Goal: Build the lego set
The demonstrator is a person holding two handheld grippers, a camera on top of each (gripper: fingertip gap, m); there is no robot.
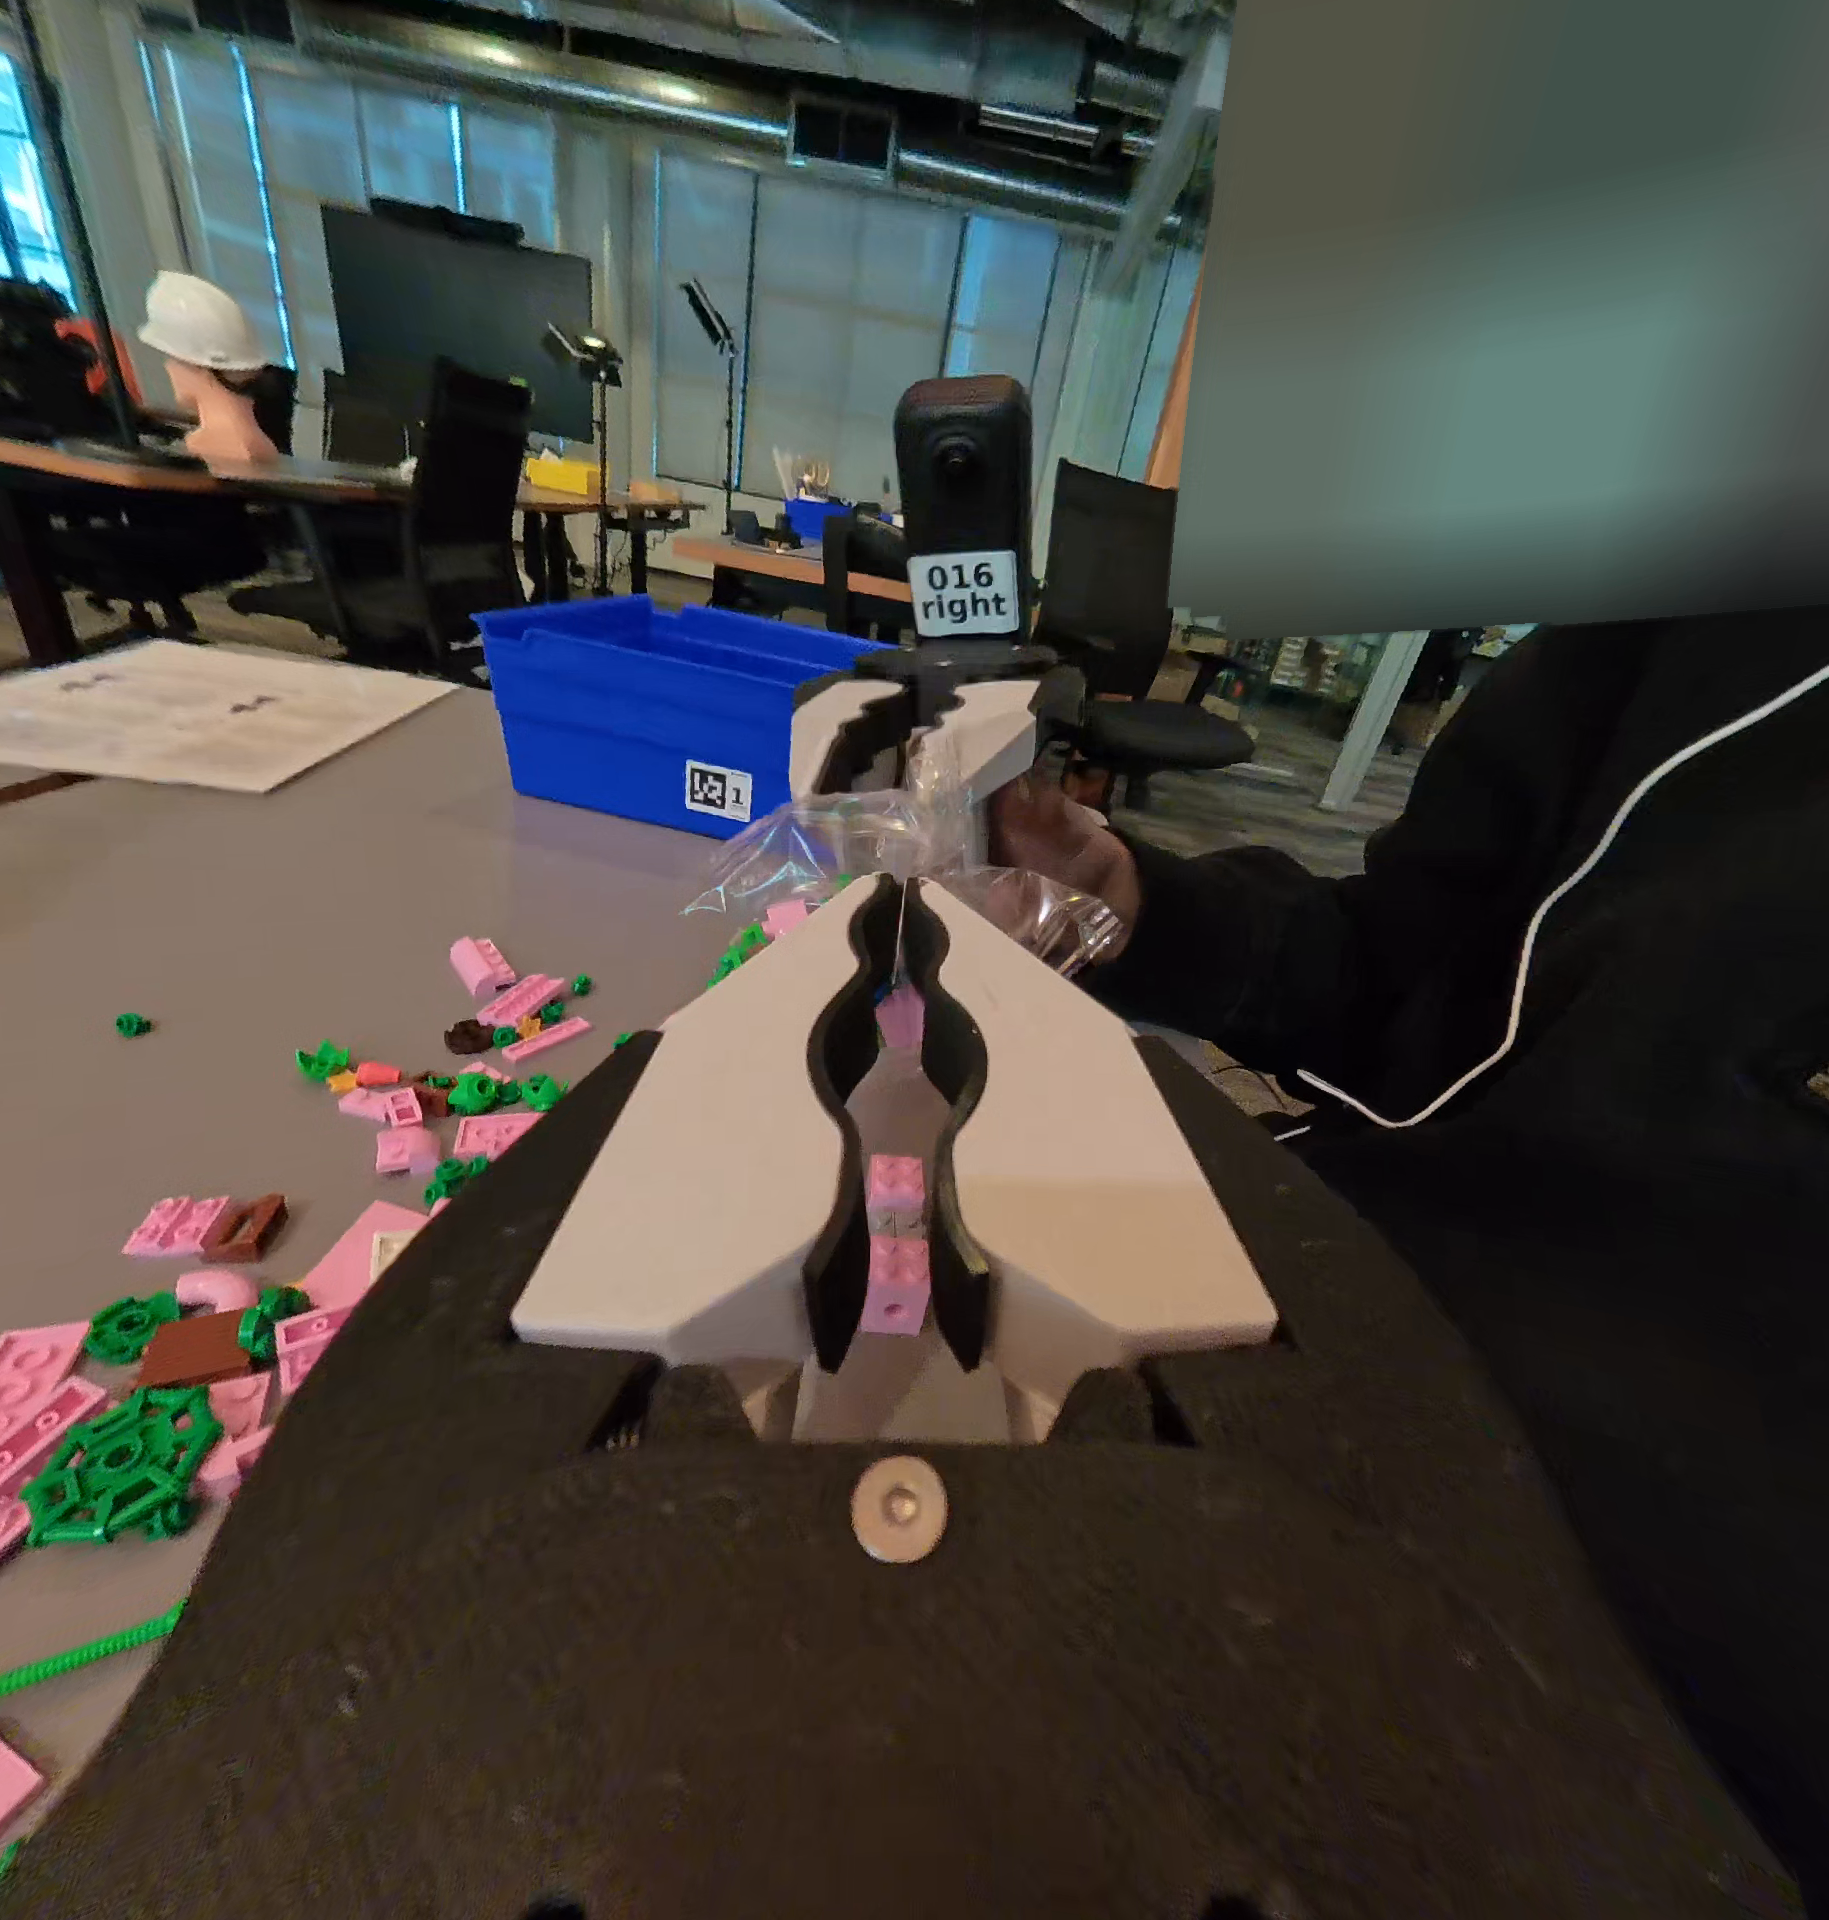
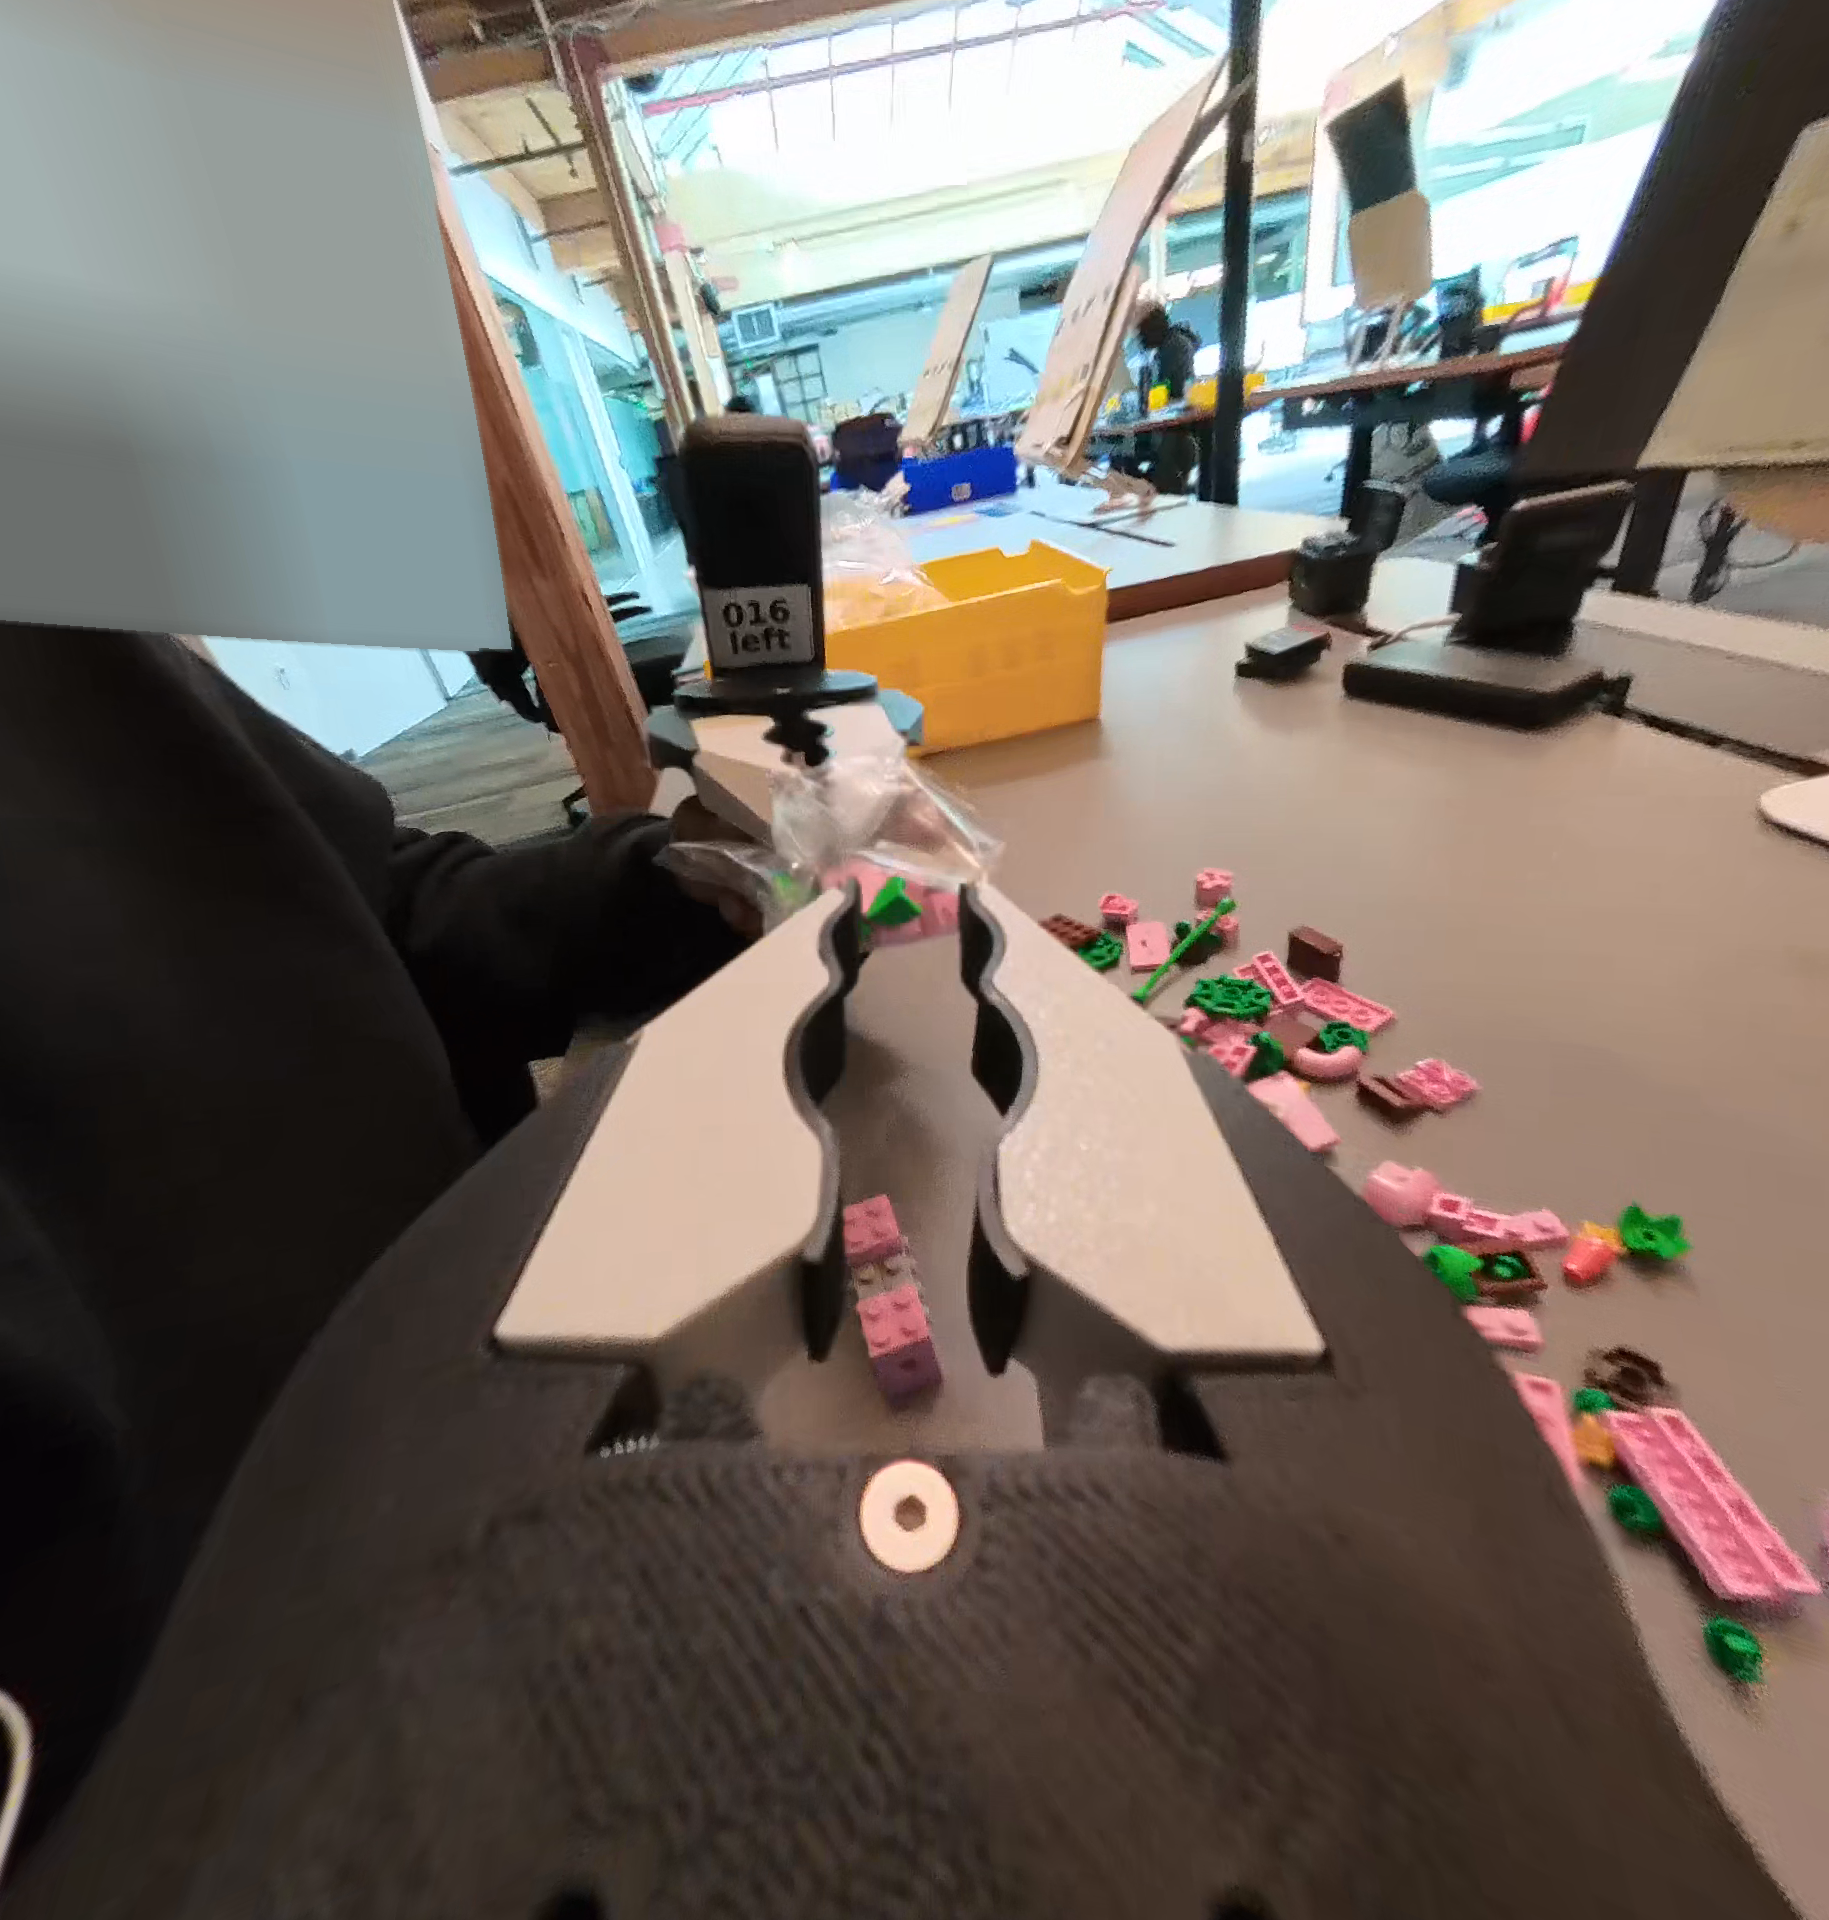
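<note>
My left gripper (image 1: pixel 902 883) is shut on a thin fold of a clear plastic bag (image 1: pixel 837 831) and holds it above the grey table (image 1: pixel 266 914). The bag holds pink and green lego pieces. In the right wrist view the bag (image 2: pixel 868 821) hangs from the left gripper (image 2: pixel 790 753). My right gripper (image 2: pixel 907 902) is open, and the bag's filled part lies just at and beyond its tips. It faces the left gripper from the far side of the bag (image 1: pixel 931 717). A small stack of pink bricks (image 1: pixel 894 1257) lies on the table below the fingers, also seen in the right wrist view (image 2: pixel 889 1299).
Loose pink, green and brown pieces (image 1: pixel 453 1091) are scattered over the table, also in the right wrist view (image 2: pixel 1305 1018). A blue bin (image 1: pixel 619 707) and a paper sheet (image 1: pixel 183 707) lie beyond. A yellow bin (image 2: pixel 972 644) and a black stand (image 2: pixel 1492 665) sit farther back. A person's dark sleeve (image 1: pixel 1305 956) is close. My left and right fingertips are right by each other.
</note>
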